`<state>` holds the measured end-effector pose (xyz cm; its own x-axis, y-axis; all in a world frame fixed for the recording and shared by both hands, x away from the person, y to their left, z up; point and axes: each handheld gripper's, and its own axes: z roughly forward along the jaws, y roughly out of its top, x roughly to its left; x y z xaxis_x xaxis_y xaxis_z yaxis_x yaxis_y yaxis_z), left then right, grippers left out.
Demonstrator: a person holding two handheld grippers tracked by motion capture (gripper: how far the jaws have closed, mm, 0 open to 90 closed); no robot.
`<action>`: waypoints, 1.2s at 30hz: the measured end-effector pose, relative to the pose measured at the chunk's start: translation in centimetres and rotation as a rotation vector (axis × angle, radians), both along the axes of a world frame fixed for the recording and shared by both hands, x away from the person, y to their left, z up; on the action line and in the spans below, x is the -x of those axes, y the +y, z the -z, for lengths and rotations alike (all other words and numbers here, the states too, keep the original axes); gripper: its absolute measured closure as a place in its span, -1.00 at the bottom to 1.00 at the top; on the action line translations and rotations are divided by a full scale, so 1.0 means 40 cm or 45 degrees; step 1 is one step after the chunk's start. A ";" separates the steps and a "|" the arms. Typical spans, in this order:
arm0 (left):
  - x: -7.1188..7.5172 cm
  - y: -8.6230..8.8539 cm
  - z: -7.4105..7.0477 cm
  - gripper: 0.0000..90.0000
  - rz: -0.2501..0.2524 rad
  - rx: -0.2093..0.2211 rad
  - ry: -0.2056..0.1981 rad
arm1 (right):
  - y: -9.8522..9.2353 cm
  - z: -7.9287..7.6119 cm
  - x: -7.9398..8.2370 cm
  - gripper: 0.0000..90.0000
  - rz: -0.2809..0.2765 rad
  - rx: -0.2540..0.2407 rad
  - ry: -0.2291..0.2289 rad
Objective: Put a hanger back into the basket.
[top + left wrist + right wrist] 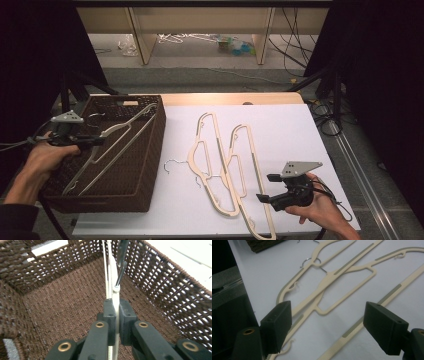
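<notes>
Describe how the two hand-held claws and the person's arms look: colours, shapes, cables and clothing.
Both the left claw and the right claw are black, each topped by a grey three-cornered plate and trailing a black cable. Their jaws end in blocky pads, with brass-coloured pivot rings. A dark sleeve covers the left forearm.

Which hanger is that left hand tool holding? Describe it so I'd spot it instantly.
Find the dark brown woven basket at the table's left edge. The hanger slanting across its inside, pinched by the left gripper, is the one; the two cream hangers lie flat on the white tabletop instead.
</notes>
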<state>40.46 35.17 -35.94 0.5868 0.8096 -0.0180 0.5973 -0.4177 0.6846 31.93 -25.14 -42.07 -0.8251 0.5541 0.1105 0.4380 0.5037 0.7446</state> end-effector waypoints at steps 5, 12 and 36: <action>-0.016 -0.007 0.022 0.90 -0.019 0.030 0.013 | -0.001 -0.001 -0.001 -0.47 -0.005 -0.001 0.000; -0.038 -0.006 0.055 0.90 -0.056 0.014 0.041 | 0.002 0.003 -0.001 -0.47 -0.007 -0.007 0.010; -0.054 0.041 0.094 0.48 -0.444 -0.171 -0.018 | 0.007 0.016 -0.002 -0.47 -0.011 0.001 0.028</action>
